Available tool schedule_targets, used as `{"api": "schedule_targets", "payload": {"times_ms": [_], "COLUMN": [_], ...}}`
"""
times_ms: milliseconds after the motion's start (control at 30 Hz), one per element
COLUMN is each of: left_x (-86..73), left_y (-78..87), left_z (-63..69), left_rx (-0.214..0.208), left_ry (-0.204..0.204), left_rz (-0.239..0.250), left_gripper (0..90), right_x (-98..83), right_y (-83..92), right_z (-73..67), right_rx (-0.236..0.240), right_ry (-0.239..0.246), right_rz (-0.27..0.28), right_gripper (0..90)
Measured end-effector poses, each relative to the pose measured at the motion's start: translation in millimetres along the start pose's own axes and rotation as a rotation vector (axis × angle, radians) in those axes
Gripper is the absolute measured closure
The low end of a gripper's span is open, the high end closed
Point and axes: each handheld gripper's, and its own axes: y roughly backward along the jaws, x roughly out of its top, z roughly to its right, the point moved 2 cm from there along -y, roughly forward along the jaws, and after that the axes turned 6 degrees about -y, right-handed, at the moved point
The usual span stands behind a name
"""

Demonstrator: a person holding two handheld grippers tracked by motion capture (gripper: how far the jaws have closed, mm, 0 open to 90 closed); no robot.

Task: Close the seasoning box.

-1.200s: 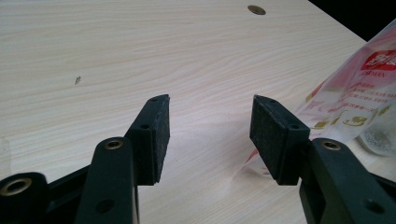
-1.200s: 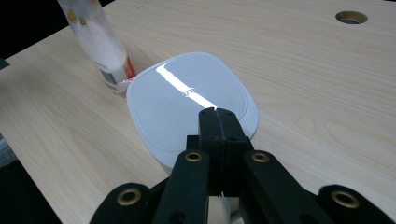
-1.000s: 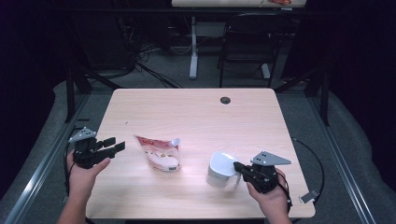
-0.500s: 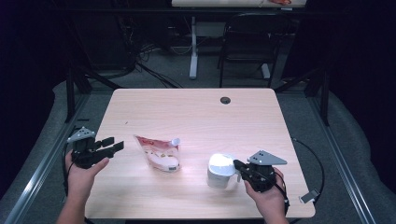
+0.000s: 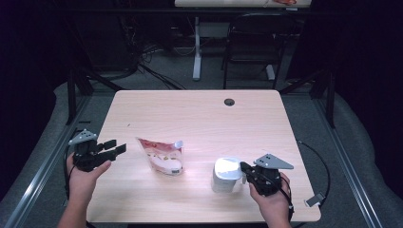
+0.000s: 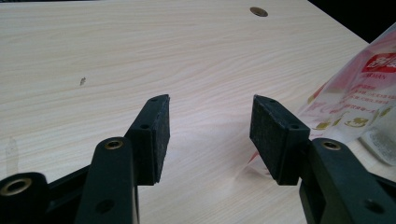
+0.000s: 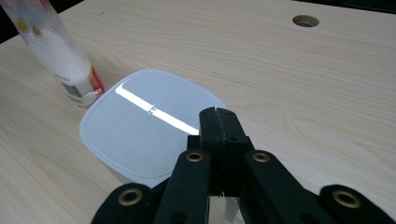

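While the pouch [image 5: 161,155] lies nearby, closed fingers [image 7: 218,126] overlap the white tub [image 5: 226,174].

We held the left gripper [image 5: 110,151] in our left hand [image 5: 83,173] with its jaws standing wide apart, nothing between them. Our right hand [image 5: 271,202] held the right gripper [image 5: 243,167], jaws pressed together. Both forearms came in from below.

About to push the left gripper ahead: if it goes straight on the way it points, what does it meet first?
Probably the pouch. The left gripper, jaws open, points toward it in the high view; in its own view the pouch sits just right of the jaws' line, so it might only graze it, with bare table beyond.
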Motion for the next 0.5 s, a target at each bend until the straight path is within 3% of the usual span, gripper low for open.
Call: {"api": "schedule_targets", "payload": {"times_ms": [333, 367, 433, 467, 500], "left_x": [0.0, 0.0, 0.2, 0.3, 0.3], "left_y": [0.0, -0.2, 0.1, 0.5, 0.8], "left_z": [0.1, 0.2, 0.3, 0.1, -0.3], "left_rx": [0.002, 0.002, 0.002, 0.003, 0.006], "left_ry": [-0.003, -0.002, -0.003, -0.004, -0.003], "left_rz": [-0.007, -0.003, -0.001, -0.002, -0.001], "left_gripper": [47.9, 47.9, 47.9, 47.9, 47.9], "right_x": [0.5, -0.3, -8.5, -15.1, -18.6], "right_y": [-2.3, -2.7, -10.7, -13.0, -12.0], "right_z": [-2.0, -1.6, 1.6, 3.5, 4.6], "right_rx": [0.006, -0.012, -0.076, -0.069, -0.02], "right_ry": [0.01, 0.013, 0.039, 0.029, -0.002], "right_rz": [0.007, -0.003, -0.088, -0.08, -0.065], "right_gripper": [90.0, 90.0, 90.0, 90.0, 90.0]}}
